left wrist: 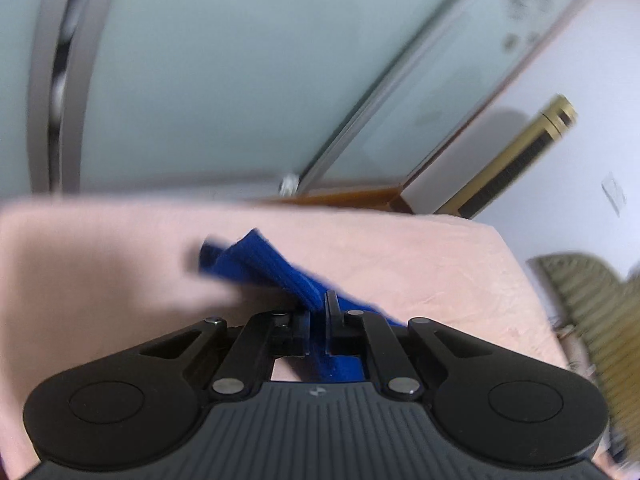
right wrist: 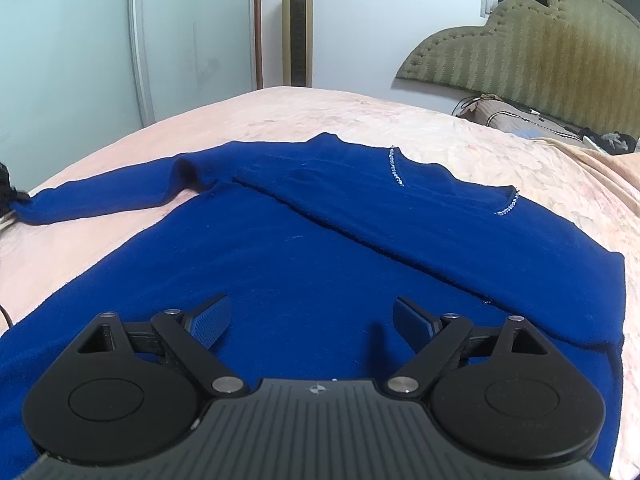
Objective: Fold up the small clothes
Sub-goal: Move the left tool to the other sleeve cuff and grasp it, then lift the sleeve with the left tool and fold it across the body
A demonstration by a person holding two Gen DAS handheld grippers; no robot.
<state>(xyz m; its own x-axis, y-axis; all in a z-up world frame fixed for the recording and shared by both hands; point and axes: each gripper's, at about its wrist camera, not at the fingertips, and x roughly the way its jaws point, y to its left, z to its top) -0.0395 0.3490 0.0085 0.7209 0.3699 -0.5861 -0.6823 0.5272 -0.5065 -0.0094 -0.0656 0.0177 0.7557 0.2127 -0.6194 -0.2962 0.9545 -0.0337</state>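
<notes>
- Through the left wrist camera we see the left tongs (left wrist: 318, 308) clenched on a strip of blue knit, the sleeve end (left wrist: 264, 268) of the blue sweater (right wrist: 304, 264); the ribbed fabric runs out ahead of the fingertips and a little to their left, raised off the pink bedspread (left wrist: 440, 272) beneath; this view is blurred
- Through the right wrist camera we see the right tongs (right wrist: 312, 320) released, jaws standing wide apart with nothing between them; they hang just above the lower body of the sweater, which lies spread flat under and ahead of them
- Ahead of the right tongs one sleeve lies folded across the chest, its beaded cuff (right wrist: 506, 208) to the front right; the other sleeve stretches far to the front left, towards the bed's edge
- Beyond the right tongs stands a gold tower fan (right wrist: 298, 24); to their far right, an olive padded headboard (right wrist: 532, 44)
</notes>
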